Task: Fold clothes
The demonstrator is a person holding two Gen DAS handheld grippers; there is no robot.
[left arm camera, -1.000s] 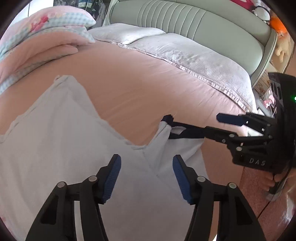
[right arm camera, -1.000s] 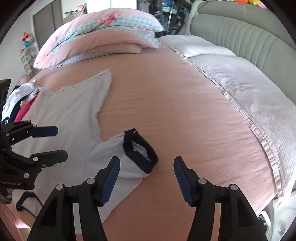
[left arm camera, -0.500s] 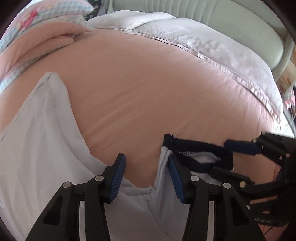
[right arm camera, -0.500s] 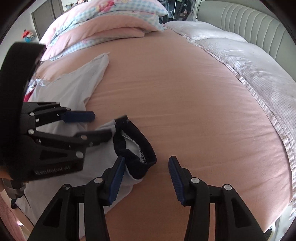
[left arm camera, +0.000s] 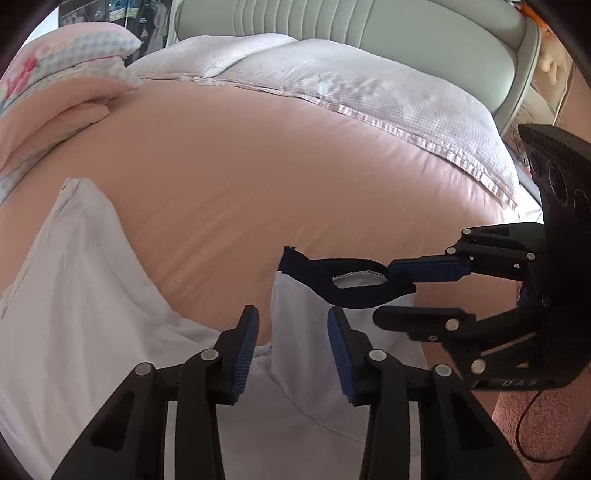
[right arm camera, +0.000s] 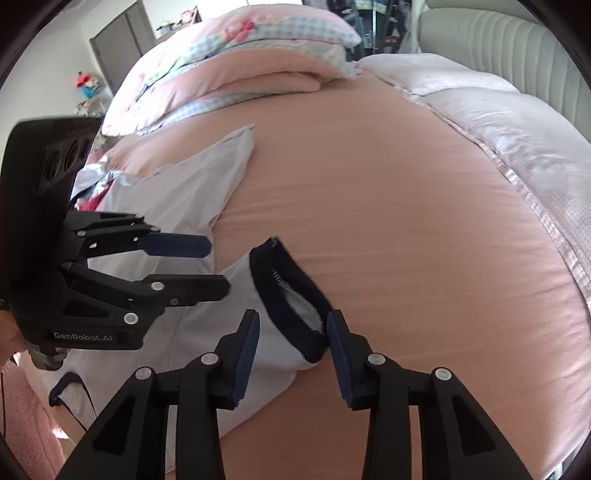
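A pale white T-shirt [left arm camera: 85, 314] lies spread on the pink bed sheet, also in the right wrist view [right arm camera: 192, 184]. Its short sleeve [left arm camera: 303, 314] ends in a dark navy cuff [left arm camera: 343, 284], which also shows in the right wrist view [right arm camera: 291, 291]. My left gripper [left arm camera: 293, 350] is open, its jaws on either side of the sleeve cloth. It shows from the side in the right wrist view [right arm camera: 210, 266]. My right gripper [right arm camera: 291, 350] is open around the cuff's near end. In the left wrist view the right gripper [left arm camera: 395, 291] reaches in from the right at the cuff.
A folded pink and checked quilt [right arm camera: 240, 66] lies at the far left of the bed. A white blanket [left arm camera: 369, 96] and grey-green headboard [left arm camera: 351, 26] are at the far side. Other clothes [right arm camera: 96, 188] lie beyond the shirt. Pink carpet [left arm camera: 535, 424] is below the bed edge.
Both grippers have closed in on the sleeve: the left now straddles the sleeve cloth, the right straddles the navy cuff. Both jaw gaps have narrowed since a second ago.
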